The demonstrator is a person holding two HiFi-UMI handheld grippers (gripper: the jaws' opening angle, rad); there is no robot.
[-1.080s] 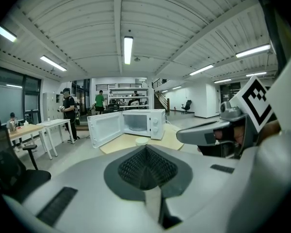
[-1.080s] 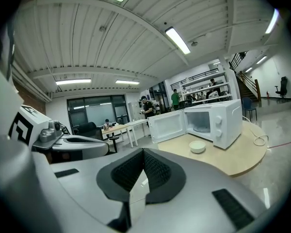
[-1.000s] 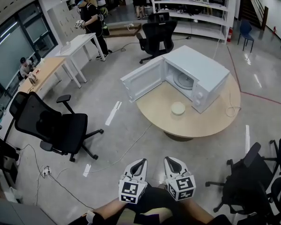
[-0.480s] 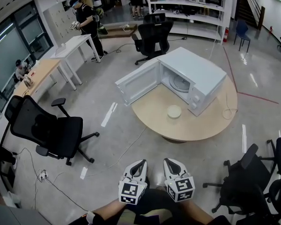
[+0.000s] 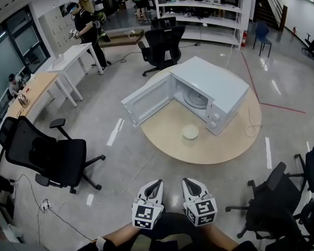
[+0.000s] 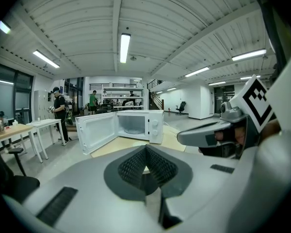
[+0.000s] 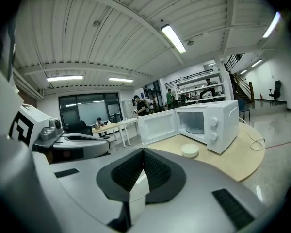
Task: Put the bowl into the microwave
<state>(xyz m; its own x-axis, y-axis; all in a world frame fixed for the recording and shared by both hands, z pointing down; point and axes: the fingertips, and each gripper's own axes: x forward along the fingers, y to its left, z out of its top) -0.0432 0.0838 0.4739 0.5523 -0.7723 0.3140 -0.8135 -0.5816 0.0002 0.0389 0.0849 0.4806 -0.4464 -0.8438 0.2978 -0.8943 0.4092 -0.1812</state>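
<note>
A small pale bowl sits on the round wooden table, just in front of the white microwave. The microwave's door is swung wide open to the left, and a glass turntable shows inside. In the right gripper view the bowl lies beside the microwave. My left gripper and right gripper are held side by side close to my body, well short of the table. Both are shut and hold nothing. The left gripper view looks at the microwave over shut jaws.
A black office chair stands on the left and another on the right, with a third behind the table. A cable runs across the floor. A white cord lies on the table. People stand far off by white desks.
The table, microwave and bowl have come nearer and lower in the head view as I move towards them. Both grippers keep their place and stay shut.
</note>
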